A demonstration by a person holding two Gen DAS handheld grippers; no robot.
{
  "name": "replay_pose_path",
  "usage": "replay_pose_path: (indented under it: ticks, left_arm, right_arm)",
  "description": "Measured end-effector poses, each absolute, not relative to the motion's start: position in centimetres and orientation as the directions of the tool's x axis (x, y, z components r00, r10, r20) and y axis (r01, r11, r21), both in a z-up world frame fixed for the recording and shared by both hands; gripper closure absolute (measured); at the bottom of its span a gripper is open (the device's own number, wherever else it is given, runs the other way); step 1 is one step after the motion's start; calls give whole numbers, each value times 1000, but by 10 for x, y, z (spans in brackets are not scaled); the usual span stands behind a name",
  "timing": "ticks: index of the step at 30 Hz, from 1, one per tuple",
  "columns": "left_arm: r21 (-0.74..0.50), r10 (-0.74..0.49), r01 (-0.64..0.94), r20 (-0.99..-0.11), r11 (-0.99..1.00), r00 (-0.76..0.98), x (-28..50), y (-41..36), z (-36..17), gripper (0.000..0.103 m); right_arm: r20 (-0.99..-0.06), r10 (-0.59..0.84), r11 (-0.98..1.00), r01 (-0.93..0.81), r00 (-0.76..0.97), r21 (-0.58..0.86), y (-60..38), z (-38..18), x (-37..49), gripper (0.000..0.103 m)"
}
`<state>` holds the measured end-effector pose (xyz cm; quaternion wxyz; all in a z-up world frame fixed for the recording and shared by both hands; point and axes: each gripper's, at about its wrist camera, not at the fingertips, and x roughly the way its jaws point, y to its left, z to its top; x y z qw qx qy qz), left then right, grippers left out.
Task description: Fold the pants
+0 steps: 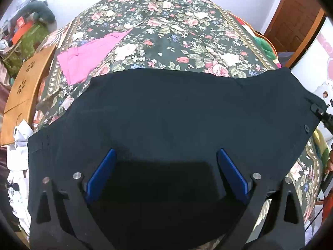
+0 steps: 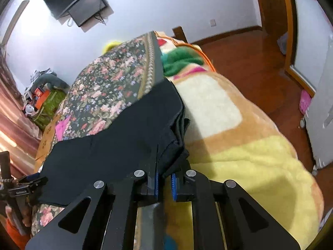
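Observation:
Dark navy pants (image 1: pixel 166 108) lie spread flat across the floral bedspread (image 1: pixel 166 31). My left gripper (image 1: pixel 166 152) stands wide open just over the near part of the pants, its blue pads (image 1: pixel 104 173) apart with only flat cloth beneath them. At the right edge of the left wrist view, my right gripper (image 1: pixel 318 108) holds the pants' corner. In the right wrist view the right gripper (image 2: pixel 164 179) is shut on the bunched edge of the pants (image 2: pixel 116 145), where the bedspread meets a blanket. The left gripper (image 2: pixel 27 187) shows at that view's left edge.
A folded pink garment (image 1: pixel 87 62) lies on the bedspread at the far left. A wooden board (image 1: pixel 22 95) and white clothes (image 1: pixel 18 166) sit off the bed's left side. A yellow and cream blanket (image 2: pixel 239 145) covers the right of the bed, with wooden floor (image 2: pixel 249 52) beyond.

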<state>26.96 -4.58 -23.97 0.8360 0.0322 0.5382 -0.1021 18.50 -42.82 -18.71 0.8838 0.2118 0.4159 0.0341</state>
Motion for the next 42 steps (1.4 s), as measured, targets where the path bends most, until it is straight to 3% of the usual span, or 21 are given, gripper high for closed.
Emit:
replay_pose_path:
  ticks: [11,20,31,42]
  left_arm:
    - [-65,-151,176,-831,982,535,245,-24,-188,4]
    - [-32,-117,145,-772,989,625,224,0,-157,4]
    - [-39,-67,58,-770,998,635,202,42,-160,4]
    - [-74,-49,-14,-782,997,621,196,71,-166,4]
  right_arm:
    - [-561,360,903,-126,746,411,-367,-102,208,96]
    - [-489,518,844,-326,702,427,-286,-69,238,97]
    - [-615,661,744,-486,430,459,-167,-128,256,97]
    - [-775,587,724,-579,232,375,-115,-190,219,92]
